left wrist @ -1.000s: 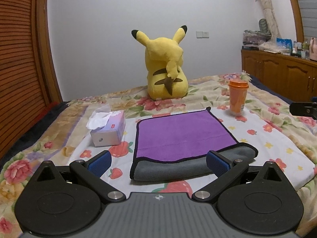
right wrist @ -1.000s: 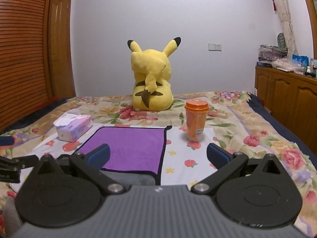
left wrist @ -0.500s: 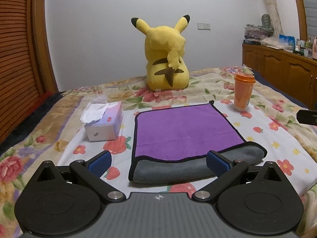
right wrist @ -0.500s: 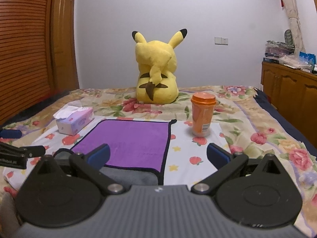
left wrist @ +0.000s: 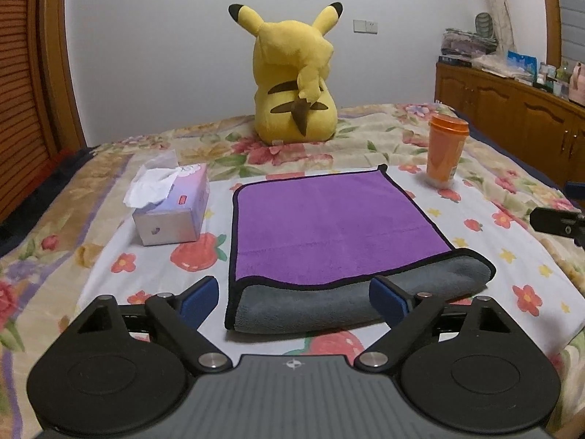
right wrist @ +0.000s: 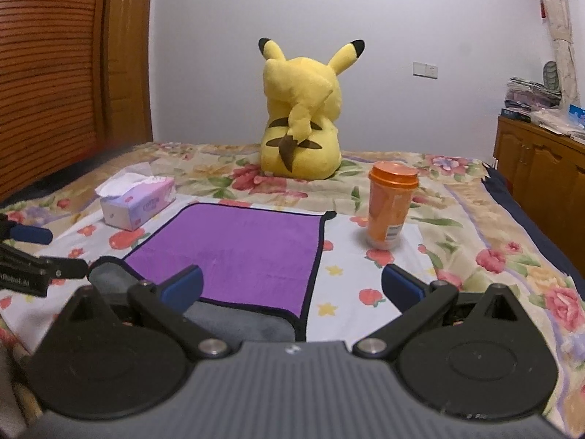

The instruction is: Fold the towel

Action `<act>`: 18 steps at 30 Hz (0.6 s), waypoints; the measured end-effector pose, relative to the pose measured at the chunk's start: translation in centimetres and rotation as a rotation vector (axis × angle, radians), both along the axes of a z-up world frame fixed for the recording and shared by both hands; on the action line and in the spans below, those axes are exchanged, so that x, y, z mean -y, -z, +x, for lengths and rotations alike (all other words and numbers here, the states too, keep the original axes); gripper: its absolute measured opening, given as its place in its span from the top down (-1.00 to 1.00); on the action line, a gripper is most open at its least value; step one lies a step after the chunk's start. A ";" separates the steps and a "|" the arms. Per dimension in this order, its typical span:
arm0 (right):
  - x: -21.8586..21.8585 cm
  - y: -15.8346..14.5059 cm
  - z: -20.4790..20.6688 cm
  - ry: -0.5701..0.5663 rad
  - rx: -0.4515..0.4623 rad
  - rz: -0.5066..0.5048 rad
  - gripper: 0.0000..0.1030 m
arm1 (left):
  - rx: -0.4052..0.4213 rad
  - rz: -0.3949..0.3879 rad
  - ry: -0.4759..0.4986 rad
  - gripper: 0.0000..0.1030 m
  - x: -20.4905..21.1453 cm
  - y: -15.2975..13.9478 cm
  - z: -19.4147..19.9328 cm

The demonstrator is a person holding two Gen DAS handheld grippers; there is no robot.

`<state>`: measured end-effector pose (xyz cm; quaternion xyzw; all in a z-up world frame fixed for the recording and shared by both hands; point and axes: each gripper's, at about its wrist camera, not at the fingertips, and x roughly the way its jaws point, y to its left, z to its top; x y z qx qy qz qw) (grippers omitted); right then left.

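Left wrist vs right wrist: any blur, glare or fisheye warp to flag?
Left wrist: sharp, dim even indoor light, no glare; brown wooden door frame bows with fisheye warp. Right wrist: purple-and-grey microfibre towel sharp; image slightly soft at lower left edge.

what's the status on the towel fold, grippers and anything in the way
Left gripper open, right gripper open, both empty. Towel flat, near edge folded. Tissue box and orange cup flank it, apart.

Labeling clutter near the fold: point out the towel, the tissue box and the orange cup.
towel (left wrist: 321,226), left wrist view, purple top face.
tissue box (left wrist: 172,216), left wrist view, near side.
orange cup (right wrist: 389,208), right wrist view, body.
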<state>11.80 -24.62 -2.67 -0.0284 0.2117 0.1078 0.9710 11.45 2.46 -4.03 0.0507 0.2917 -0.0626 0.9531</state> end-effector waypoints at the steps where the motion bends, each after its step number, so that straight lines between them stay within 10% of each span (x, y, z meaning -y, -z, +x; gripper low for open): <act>1: -0.1 0.1 0.2 -0.003 -0.004 -0.005 -1.00 | -0.006 -0.004 0.002 -0.74 -0.2 0.1 0.2; 18: -1.2 2.1 3.2 -0.054 -0.094 -0.021 -1.00 | -0.060 0.024 0.003 -0.27 -2.0 2.0 4.1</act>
